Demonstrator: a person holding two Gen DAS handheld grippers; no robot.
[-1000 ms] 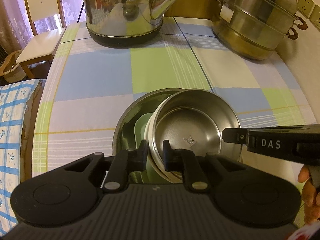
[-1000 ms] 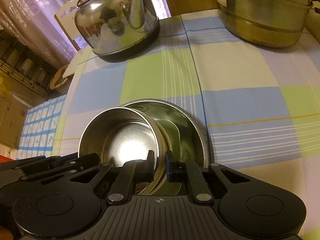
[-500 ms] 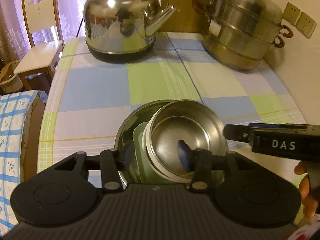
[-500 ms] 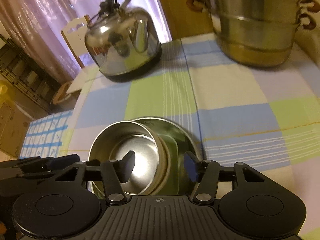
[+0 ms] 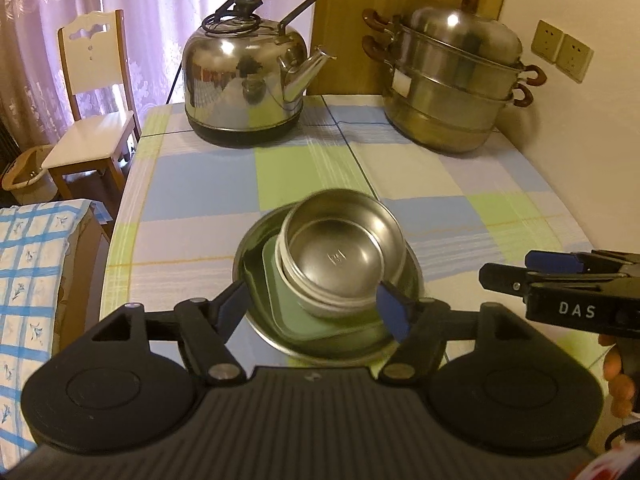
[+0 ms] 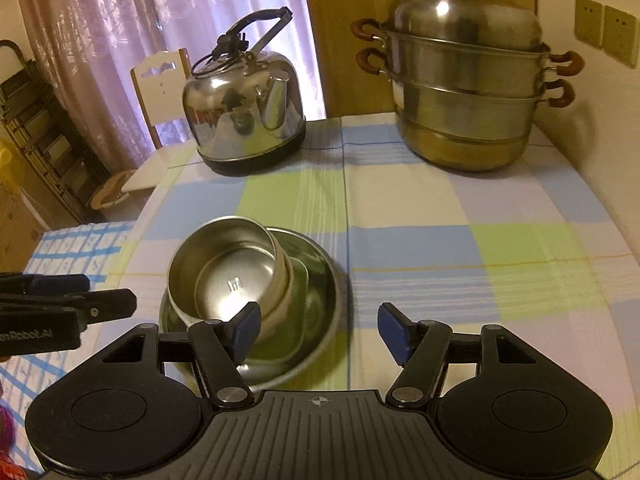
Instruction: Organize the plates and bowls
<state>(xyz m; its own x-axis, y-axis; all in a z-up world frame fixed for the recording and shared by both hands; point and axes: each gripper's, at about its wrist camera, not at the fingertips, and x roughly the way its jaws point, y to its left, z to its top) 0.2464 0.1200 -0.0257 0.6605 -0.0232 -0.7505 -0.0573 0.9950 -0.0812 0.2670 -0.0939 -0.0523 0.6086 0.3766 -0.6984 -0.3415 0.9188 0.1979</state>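
Left claw (image 5: 314,306) and right claw (image 6: 318,326) both opening wide, nothing gripped. Bowl (image 5: 340,258) sits tilted on green plate (image 5: 316,322) inside steel dish (image 6: 316,300), mid-desk (image 5: 200,184). Release step; next likely re-seat bowl flat.

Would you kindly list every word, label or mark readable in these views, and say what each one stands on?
"DAS": white letters on the right gripper.
"nRobot.AI": faint, cut off at the frame edge, on the left gripper.
Stamped mark inside the steel bowl: too small to read.
White label on the steamer pot: unreadable.
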